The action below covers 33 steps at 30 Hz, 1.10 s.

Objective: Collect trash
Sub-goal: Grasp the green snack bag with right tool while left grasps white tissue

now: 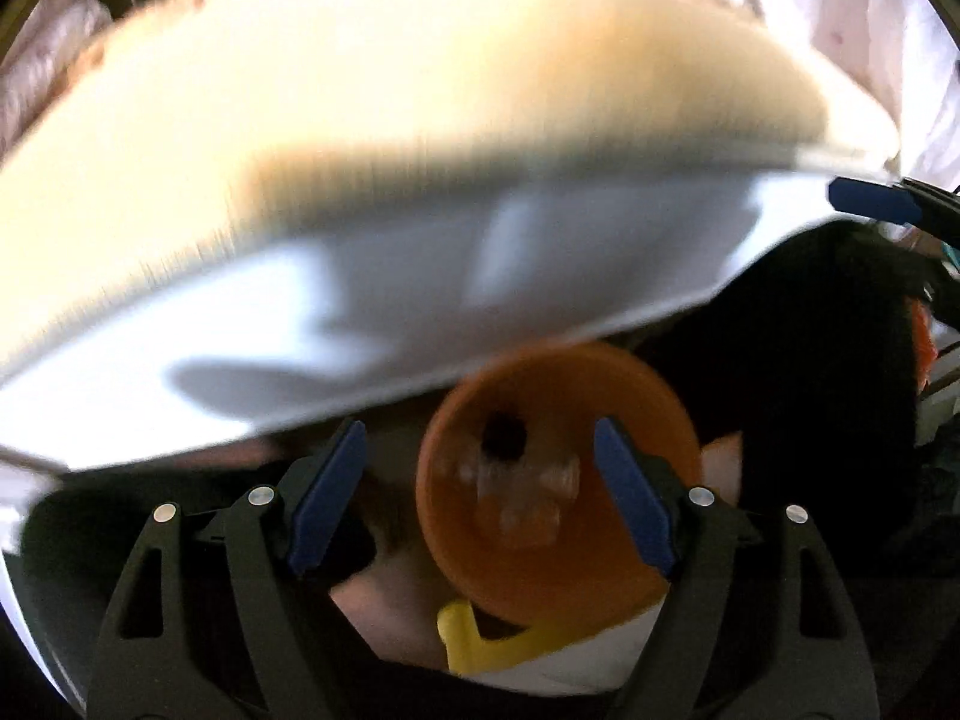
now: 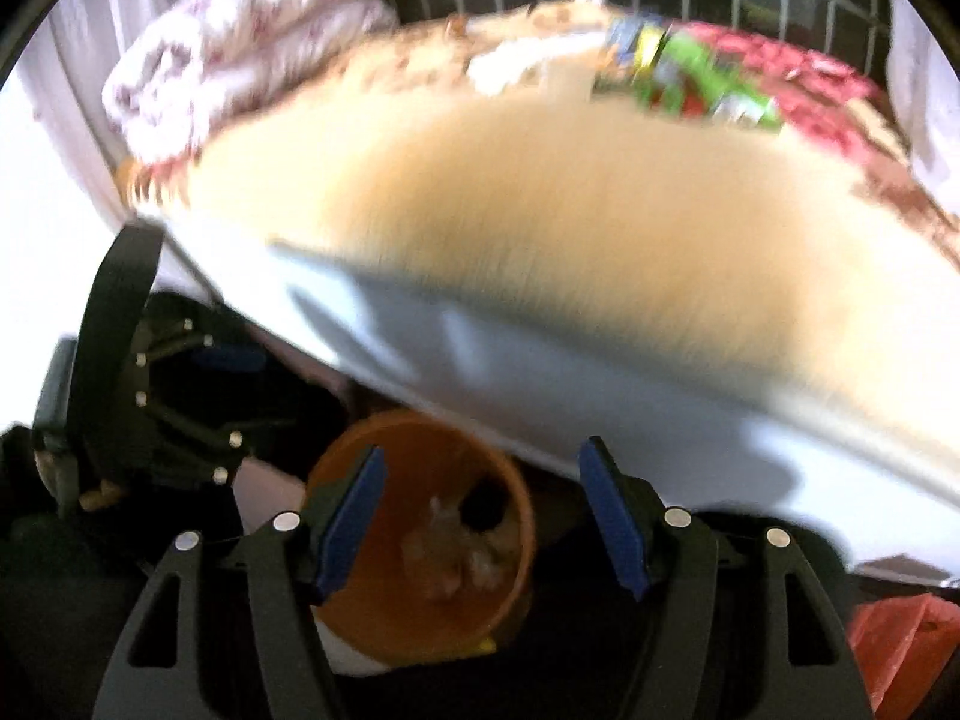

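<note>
No lettering, label, brand, number or sign can be read in either wrist view. Motion blur smears both pictures. The one likely bearer of print, a green, red and yellow packet (image 2: 690, 81) lying at the far edge of the pale table (image 2: 540, 210), shows only patches of colour in the right wrist view, with no legible word on it.
</note>
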### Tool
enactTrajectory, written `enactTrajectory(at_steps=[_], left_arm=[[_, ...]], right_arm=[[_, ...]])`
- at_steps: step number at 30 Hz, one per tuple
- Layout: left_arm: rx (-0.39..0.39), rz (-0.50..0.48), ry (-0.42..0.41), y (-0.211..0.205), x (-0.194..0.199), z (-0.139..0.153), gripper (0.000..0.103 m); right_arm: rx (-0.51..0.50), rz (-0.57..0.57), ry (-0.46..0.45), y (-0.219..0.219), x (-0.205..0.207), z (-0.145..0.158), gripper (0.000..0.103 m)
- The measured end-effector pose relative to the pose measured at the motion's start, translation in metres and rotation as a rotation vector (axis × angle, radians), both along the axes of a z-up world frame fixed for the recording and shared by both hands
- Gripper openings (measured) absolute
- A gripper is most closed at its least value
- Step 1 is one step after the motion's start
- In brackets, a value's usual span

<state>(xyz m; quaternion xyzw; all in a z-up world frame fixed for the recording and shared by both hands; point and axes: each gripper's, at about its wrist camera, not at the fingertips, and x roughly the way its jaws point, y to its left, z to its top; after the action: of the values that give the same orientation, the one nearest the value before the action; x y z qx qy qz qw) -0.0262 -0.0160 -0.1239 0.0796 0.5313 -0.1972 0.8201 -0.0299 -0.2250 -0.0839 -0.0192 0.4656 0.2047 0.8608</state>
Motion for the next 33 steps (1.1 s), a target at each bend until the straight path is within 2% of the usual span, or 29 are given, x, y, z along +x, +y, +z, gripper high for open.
enactTrajectory(at_steps=[5,9,11,16,20,23,28,30,31,33], left_arm=[[-0.003,0.000,-0.163,-0.006,0.028,0.047,0.081],[-0.017,0.047,-0.231,-0.010,0.060,0.069,0.081],[-0.026,0.069,-0.248,-0.012,0.073,0.077,0.081],[-0.053,0.100,-0.248,-0.016,0.103,0.079,0.081],[-0.034,0.087,-0.261,-0.023,0.111,0.077,0.081],[-0.024,0.085,-0.253,-0.028,0.122,0.074,0.081],[-0.031,0.102,-0.224,-0.032,0.134,0.067,0.081],[-0.037,0.111,-0.214,-0.032,0.138,0.067,0.081],[-0.038,0.115,-0.211,-0.031,0.139,0.067,0.081],[-0.035,0.117,-0.213,-0.031,0.139,0.068,0.081]], right_arm=[[0.021,-0.116,-0.151,-0.029,0.050,0.044,0.070],[0.034,-0.195,-0.209,-0.042,0.101,0.059,0.071],[-0.020,-0.215,-0.235,-0.040,0.131,0.061,0.071],[-0.206,-0.124,-0.290,-0.043,0.175,0.058,0.071],[-0.308,0.035,-0.276,-0.049,0.209,0.048,0.071],[-0.346,0.128,-0.261,-0.049,0.234,0.038,0.071],[-0.326,0.153,-0.226,-0.047,0.280,0.024,0.071],[-0.295,0.159,-0.215,-0.044,0.287,0.023,0.047],[-0.272,0.145,-0.214,-0.045,0.288,0.025,0.046],[-0.270,0.136,-0.231,-0.044,0.281,0.028,0.032]])
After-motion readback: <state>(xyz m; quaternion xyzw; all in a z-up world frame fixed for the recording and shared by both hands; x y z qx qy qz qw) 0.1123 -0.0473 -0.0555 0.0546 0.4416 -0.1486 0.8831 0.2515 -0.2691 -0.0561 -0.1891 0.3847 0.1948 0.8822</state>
